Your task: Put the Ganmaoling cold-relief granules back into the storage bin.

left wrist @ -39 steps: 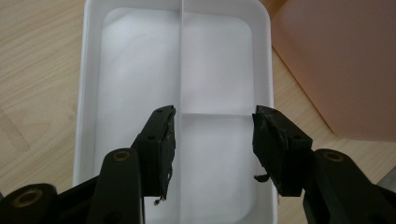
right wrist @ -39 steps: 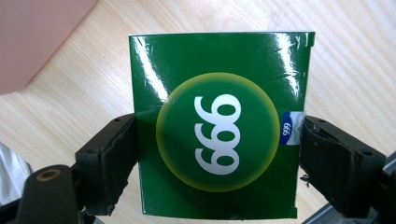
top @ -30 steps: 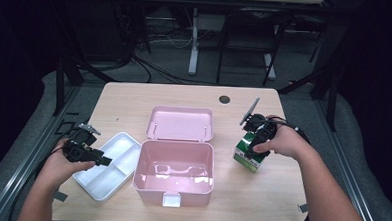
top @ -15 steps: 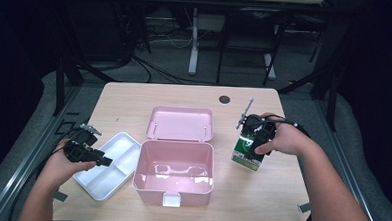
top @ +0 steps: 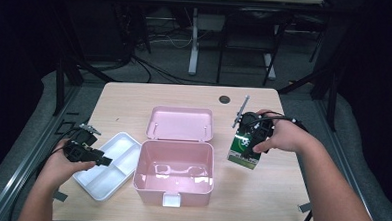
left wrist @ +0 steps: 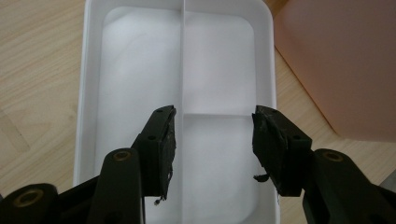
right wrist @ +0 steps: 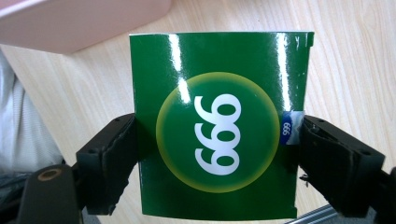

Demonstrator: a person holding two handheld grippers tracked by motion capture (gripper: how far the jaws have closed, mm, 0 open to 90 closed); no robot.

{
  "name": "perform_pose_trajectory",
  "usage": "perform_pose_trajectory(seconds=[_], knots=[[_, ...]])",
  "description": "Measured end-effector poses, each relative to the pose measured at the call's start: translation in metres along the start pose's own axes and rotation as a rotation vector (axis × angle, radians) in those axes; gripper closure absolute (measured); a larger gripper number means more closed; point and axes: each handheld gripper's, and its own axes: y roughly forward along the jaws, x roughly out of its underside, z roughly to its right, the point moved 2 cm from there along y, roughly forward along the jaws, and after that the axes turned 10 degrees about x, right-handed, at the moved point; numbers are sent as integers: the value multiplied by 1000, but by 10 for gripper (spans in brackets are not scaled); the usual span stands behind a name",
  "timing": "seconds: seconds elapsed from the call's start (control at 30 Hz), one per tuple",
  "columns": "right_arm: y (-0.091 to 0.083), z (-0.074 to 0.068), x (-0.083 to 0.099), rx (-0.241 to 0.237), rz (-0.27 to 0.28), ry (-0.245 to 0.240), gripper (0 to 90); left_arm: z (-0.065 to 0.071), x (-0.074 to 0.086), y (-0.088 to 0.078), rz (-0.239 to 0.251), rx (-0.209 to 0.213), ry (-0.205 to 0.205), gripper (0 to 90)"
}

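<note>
Right gripper view: right tool (right wrist: 217, 140) clenched on green box (right wrist: 219, 126), one jaw pressed against each side face; "999" printed in white on a yellow-edged disc. High view: green box (top: 245, 147) held just right of pink case (top: 174, 172), apparently touching the surface (top: 280, 194), contact unclear. Case lid (top: 181, 124) folded back. Left gripper view: left tool (left wrist: 212, 140) released, jaws spread above white divided tray (left wrist: 140, 70), just left of pink case.

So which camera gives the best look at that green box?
The right gripper view: the green box sits large between the jaws, its 999 label readable. The high view shows it small, half behind the right hand.
</note>
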Motion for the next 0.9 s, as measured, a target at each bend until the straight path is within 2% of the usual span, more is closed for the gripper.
perform_pose_trajectory(seconds=[0.3, 0.57, 0.9], knots=[[-18, -4, -9, 7, 10, -36, 164, 0, 0, 0, -1, 0, 2, 495], [-35, -11, -21, 12, 13, -89, 164, 1, 0, -1, 1, -1, 5, 495], [-49, -29, -43, -15, 16, -151, 164, 0, 0, -1, 0, 0, 7, 495]])
